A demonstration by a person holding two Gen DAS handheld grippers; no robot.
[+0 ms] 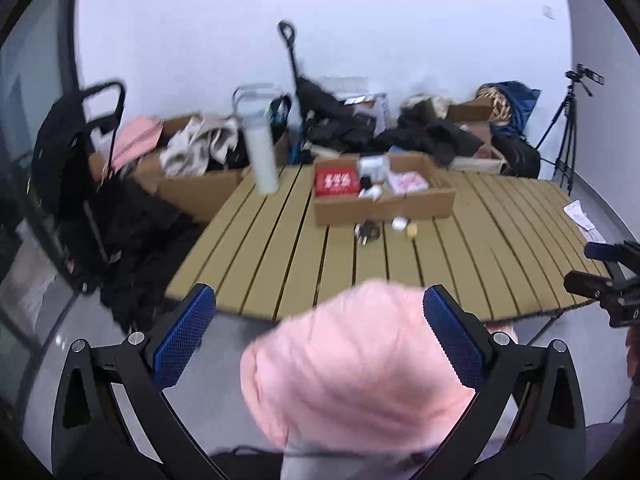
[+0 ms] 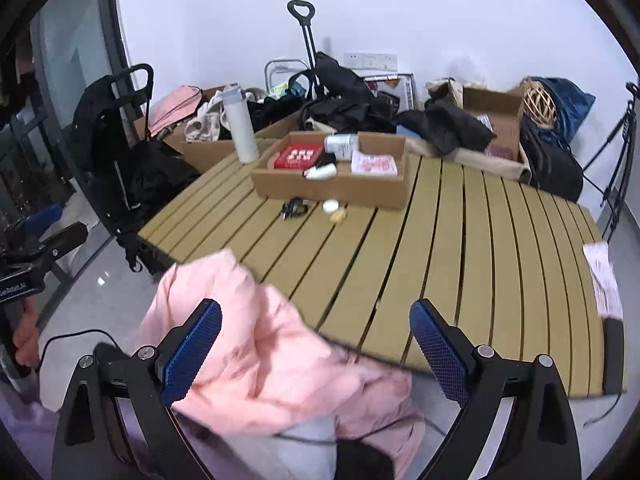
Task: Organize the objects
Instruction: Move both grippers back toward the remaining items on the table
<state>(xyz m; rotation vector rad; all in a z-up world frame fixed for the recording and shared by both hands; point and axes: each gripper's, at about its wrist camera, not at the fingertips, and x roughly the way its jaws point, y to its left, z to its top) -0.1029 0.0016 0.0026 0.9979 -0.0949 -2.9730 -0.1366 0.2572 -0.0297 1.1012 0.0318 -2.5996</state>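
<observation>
Both tools (image 1: 316,344) (image 2: 316,354) agape over pink garment (image 2: 276,360)

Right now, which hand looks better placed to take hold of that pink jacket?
Probably the left. The pink jacket bulges right between the open left gripper, close to both pads. In the right gripper, it lies only by one pad.

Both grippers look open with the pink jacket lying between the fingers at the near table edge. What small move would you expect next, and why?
Probably closing the left gripper on the pink jacket: its fingers stand wide open on either side of the bunched fabric, gripping nothing. The right gripper is open too, with the jacket reaching only its left finger. The cardboard tray and small loose items sit farther back on the slatted table, beyond either gripper.
</observation>
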